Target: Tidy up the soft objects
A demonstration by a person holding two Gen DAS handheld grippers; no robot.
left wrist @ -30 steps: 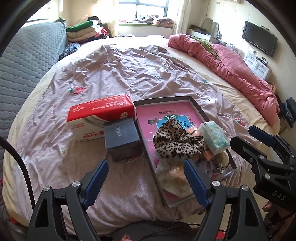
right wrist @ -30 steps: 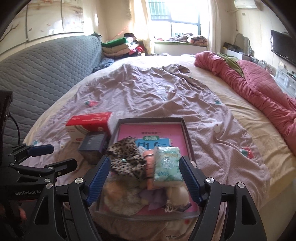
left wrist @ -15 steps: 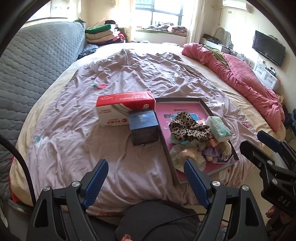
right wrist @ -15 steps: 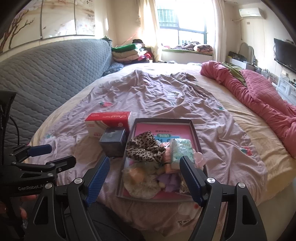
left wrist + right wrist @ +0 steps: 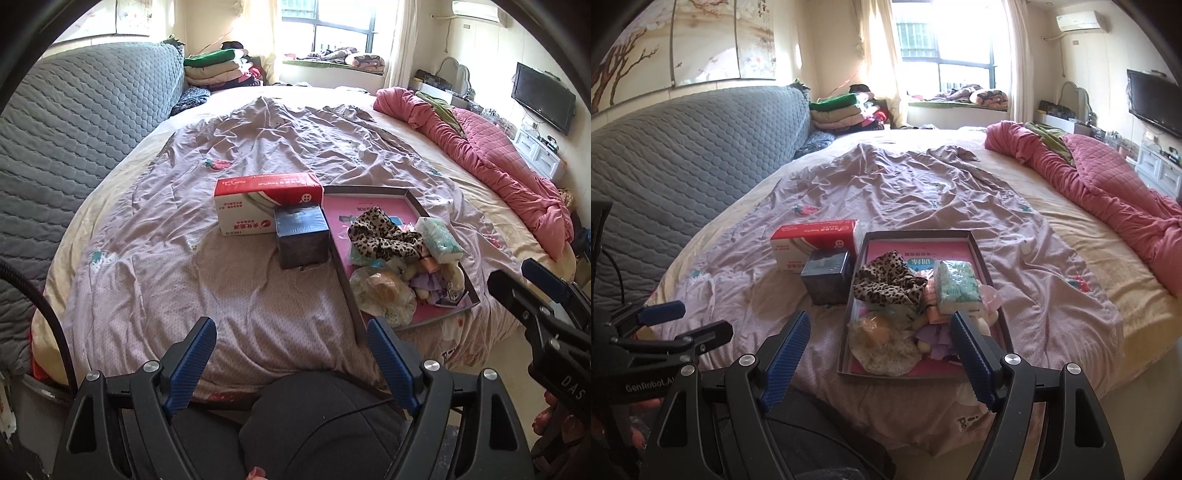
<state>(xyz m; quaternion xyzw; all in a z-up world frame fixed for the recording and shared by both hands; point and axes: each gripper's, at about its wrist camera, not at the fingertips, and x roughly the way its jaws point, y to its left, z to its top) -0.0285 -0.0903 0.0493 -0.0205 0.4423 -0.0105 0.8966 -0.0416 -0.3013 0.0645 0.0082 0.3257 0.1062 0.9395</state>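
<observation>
Bedroom, mauve bedspread point(image 5: 258, 288). Near its front edge, a shallow grey tray point(image 5: 851, 295) holding soft items — leopard-print cloth point(image 5: 886, 282), tissue pack point(image 5: 956, 286), small plush pieces. Just left of it, dark blue box point(image 5: 301, 236) against red-and-white tissue box point(image 5: 258, 201). Left gripper point(image 5: 291, 363) and right gripper point(image 5: 877, 356) — both spread wide, gripping nothing, short of the bed.

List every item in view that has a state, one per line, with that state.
left gripper: open, empty, short of the bed
right gripper: open, empty, short of the tray
tray: lidless, flat on the bed, holding piled soft items
leopard-print cloth: crumpled, in the tray
tissue pack: sealed, lying on the pile
red tissue box: closed, on the bed
dark box: closed, touching the red tissue box
</observation>
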